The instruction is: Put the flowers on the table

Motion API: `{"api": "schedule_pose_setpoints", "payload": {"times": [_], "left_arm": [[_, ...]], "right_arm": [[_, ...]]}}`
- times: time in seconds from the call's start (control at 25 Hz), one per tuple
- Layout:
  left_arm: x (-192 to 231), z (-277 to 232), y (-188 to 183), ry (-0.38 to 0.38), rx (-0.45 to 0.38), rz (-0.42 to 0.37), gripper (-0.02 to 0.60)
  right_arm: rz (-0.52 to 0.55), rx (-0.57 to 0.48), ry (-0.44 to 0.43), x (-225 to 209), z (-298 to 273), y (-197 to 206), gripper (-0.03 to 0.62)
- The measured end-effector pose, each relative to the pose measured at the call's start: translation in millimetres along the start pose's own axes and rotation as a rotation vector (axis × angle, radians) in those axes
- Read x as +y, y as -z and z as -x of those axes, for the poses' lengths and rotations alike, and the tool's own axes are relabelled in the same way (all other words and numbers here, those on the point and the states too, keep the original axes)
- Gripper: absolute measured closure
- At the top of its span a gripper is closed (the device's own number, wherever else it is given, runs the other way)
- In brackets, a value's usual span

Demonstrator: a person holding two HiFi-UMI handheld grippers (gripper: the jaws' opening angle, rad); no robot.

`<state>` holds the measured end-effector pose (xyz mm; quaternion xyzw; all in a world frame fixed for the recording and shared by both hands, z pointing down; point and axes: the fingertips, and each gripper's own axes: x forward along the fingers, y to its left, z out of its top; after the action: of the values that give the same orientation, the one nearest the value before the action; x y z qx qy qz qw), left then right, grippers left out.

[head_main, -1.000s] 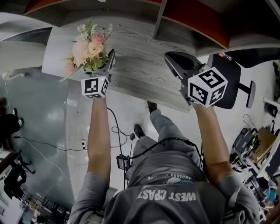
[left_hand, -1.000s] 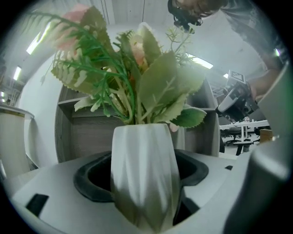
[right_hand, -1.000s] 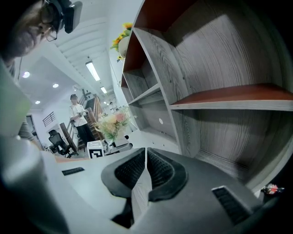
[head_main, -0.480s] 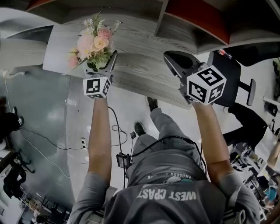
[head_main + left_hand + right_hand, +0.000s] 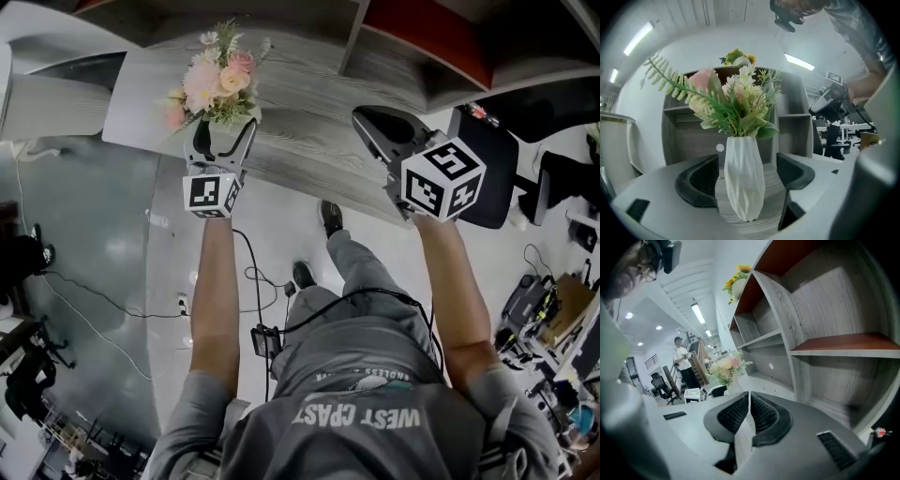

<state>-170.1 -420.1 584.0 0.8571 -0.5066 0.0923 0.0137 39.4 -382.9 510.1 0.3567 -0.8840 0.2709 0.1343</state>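
Well, the flowers' (image 5: 217,84) vase (image 5: 744,176) stands by the surface's (image 5: 319,112) front edge between the just-opened, wide left tongs (image 5: 223,133), so I'd back straight out without clipping it; right tongs (image 5: 749,413) pinched together, empty.

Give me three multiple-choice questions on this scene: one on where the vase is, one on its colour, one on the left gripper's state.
1. Where does the vase stand?
A. On the floor
B. On the table
C. On a shelf

2. What colour is the vase?
A. Red
B. Black
C. White

3. How are the left gripper fingers?
A. Apart, clear of the vase
B. Clamped on the vase
C. Shut together, nothing between

Answers:
1 B, its base rests on the grey wood top.
2 C, its ribbed body is white.
3 A, the fingers have just been opening, and the vase stands between them with a gap on each side.
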Motion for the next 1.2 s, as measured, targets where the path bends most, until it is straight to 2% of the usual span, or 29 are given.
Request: {"api": "schedule_pose_setpoints", "payload": {"times": [0.16,0.32,0.4,0.52,0.92,1.2], "left_arm": [[-4,17,1,0.004,0.024,-0.013,0.19],[-7,37,-2,-0.003,0.04,-0.022,0.242],[-6,47,-8,-0.009,0.035,-0.014,0.278],[-7,65,-22,-0.005,0.029,0.012,0.375],[-10,135,-96,-0.026,-0.011,0.005,0.542],[-17,187,-137,-0.017,-0.029,-0.002,0.563]], "right_arm": [[0.01,-0.016,-0.003,10,5,-3,0.562],[0.022,-0.034,-0.005,20,13,-8,0.562],[0.031,-0.048,-0.007,25,17,-13,0.562],[0.049,-0.069,-0.012,35,24,-20,0.563],[0.115,-0.149,-0.028,80,60,-42,0.563],[0.221,-0.189,-0.05,124,92,-50,0.568]]}}
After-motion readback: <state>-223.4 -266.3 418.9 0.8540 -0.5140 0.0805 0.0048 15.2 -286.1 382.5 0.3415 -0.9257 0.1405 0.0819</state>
